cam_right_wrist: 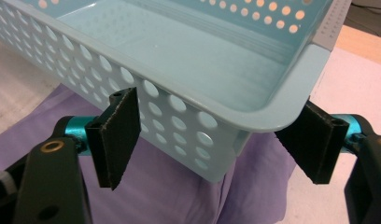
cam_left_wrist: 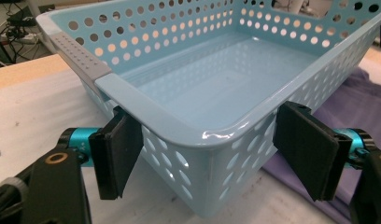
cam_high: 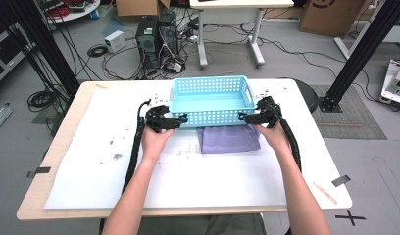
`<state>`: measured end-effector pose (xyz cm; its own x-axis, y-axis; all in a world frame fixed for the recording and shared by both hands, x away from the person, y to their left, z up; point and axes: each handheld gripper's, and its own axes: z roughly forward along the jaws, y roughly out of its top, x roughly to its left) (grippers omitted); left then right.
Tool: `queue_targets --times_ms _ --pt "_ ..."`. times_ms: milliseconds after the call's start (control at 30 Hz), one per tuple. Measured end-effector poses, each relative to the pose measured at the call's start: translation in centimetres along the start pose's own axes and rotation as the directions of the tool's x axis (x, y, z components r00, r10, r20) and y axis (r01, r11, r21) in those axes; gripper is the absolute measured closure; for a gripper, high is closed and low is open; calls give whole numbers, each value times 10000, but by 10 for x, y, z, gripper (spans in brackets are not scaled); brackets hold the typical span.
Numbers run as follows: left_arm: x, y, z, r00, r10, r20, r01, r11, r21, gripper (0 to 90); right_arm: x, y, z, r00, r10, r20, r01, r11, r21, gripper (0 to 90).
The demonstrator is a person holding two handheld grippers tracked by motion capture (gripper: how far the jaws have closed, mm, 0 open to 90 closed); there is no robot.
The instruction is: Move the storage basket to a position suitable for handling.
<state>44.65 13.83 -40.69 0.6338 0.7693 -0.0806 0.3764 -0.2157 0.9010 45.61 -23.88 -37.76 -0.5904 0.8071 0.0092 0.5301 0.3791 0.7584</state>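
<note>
The light-blue perforated basket (cam_high: 210, 100) sits at the far middle of the table (cam_high: 70, 147), on the white sheet, with its near edge over the far edge of a folded purple cloth (cam_high: 229, 139). The basket is empty inside.

Step in hand: a 2-handed grasp of the basket at its 2 near corners.

1. The left gripper (cam_high: 174, 121) stands at the near-left corner. In the left gripper view its jaws are spread, 1 pad on each side of the rounded corner (cam_left_wrist: 198, 140). The left pad (cam_left_wrist: 117, 156) lies just beside or against the short wall under the rim; the other pad (cam_left_wrist: 306, 156) stands apart from the long wall.
2. The right gripper (cam_high: 247, 116) stands at the near-right corner. In the right gripper view its jaws are likewise spread around the corner (cam_right_wrist: 272, 112), 1 pad (cam_right_wrist: 117, 135) just beside the perforated long wall, the other (cam_right_wrist: 319, 140) tucked under the rim on the short side. Contact cannot be confirmed.

Judgement: neither gripper pinches the basket yet; the grasp is positioned but not closed.

Next move: press both sets of jaws together on the corners, evenly on both sides, so the basket does not twist. Rounded corners give the flat pads little seat, so slipping is a risk. Any lift must keep the 2 hands level, and must not drag the cloth lying under the near edge.
</note>
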Motion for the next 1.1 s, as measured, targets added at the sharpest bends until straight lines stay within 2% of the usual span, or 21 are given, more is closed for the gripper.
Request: queue_targets --times_ms 33,67,167,200,267,300,333,400,467,500,567,700,733,900,1100 --pt "0 0 0 10000 0 0 0 10000 0 243 1 0 0 10000 45 15 -45 10000 35 241" --pt "-1 0 0 9998 196 -52 -195 9997 161 242 2 0 0 10000 38 3 -38 10000 36 241" --pt "-1 0 -1 9997 234 -68 -232 9994 263 239 4 0 -1 10000 49 76 -49 10000 51 241" --pt "-2 0 -2 9996 233 -184 -227 9994 275 239 4 0 -1 10000 49 76 -49 10000 51 241" --pt "-4 -1 -9 9956 669 -649 -651 9974 292 219 7 -1 -3 9997 -63 220 60 9998 166 241" --pt "-4 -1 -9 9956 669 -649 -651 9974 292 219 7 -1 -3 9997 -63 220 60 9998 166 241" --pt "-4 -3 -14 9941 805 -733 -790 9966 233 219 8 -5 -6 9993 -119 347 127 9996 -236 258" --pt "-3 -6 -20 9929 851 -826 -844 9964 117 219 8 -10 -10 9989 55 456 -28 9984 -573 262" --pt "-3 -9 -26 9926 797 -911 -793 9968 75 219 5 -17 -12 9976 335 609 -293 9972 -687 253" --pt "-3 -9 -26 9926 797 -911 -793 9968 75 219 5 -17 -12 9976 335 609 -293 9972 -687 253" --pt "-2 -13 -36 9925 795 -925 -804 9967 -68 219 1 -29 -20 9959 650 629 -584 9930 -1024 249" --pt "-2 -17 -44 9929 770 -908 -794 9966 -231 219 0 -38 -29 9945 778 706 -681 9890 -1316 249" --pt "-4 -20 -50 9931 811 -852 -841 9960 -315 219 1 -43 -36 9939 821 730 -700 9855 -1543 249" --pt "-14 -31 -63 9942 827 -689 -864 9949 -524 219 5 -57 -49 9943 853 634 -724 9802 -1841 249" --pt "-24 -42 -71 9990 350 -289 -367 9975 -605 219 14 -75 -60 9950 716 696 -575 9806 -1872 250"
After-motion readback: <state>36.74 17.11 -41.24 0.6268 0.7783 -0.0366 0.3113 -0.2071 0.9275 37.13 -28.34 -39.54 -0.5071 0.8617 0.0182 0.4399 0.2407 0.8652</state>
